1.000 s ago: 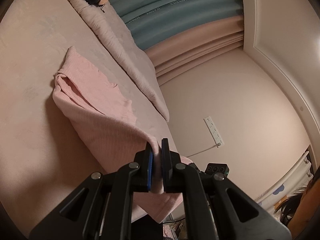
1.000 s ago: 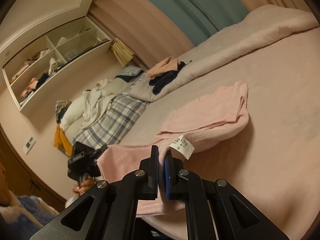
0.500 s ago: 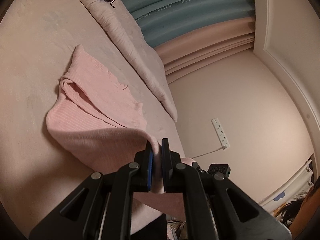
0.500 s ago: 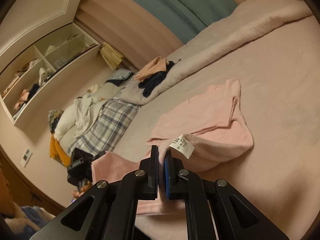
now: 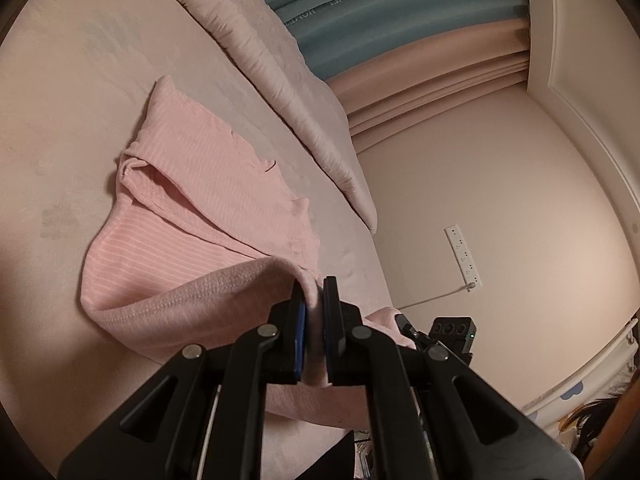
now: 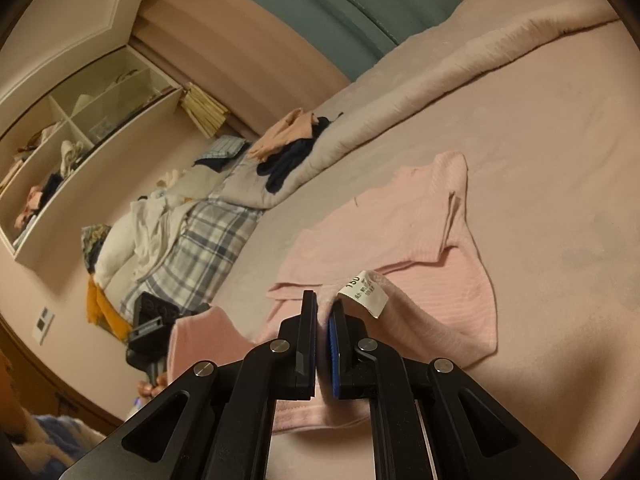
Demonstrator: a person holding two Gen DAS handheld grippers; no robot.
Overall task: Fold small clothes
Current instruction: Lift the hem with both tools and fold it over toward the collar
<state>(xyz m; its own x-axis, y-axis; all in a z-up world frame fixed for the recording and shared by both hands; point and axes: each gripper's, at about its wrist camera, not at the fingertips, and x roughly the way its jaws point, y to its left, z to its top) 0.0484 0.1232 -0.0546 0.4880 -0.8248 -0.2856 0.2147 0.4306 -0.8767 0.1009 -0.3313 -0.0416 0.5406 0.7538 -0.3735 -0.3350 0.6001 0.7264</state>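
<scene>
A pink ribbed garment (image 5: 208, 184) lies on the pink bed sheet (image 5: 60, 92), partly folded over itself. My left gripper (image 5: 314, 300) is shut on the garment's near edge and holds it lifted above the bed. My right gripper (image 6: 324, 312) is shut on the same garment (image 6: 404, 228) at the other end of that edge, beside a white size tag (image 6: 366, 292). The lifted edge curls over the flat part. The other gripper (image 6: 150, 320) shows at the left in the right wrist view, with pink cloth in it.
A rolled grey duvet (image 5: 280, 80) runs along the far side of the bed. Loose clothes (image 6: 296, 144) and a plaid blanket (image 6: 200, 252) lie at its end. An open shelf (image 6: 80, 148) hangs on the wall. A power strip (image 5: 462, 256) is on the wall past the bed's edge.
Both grippers have carried the held edge forward over the garment, so more of it lies folded on the bed. Both stay shut on the cloth.
</scene>
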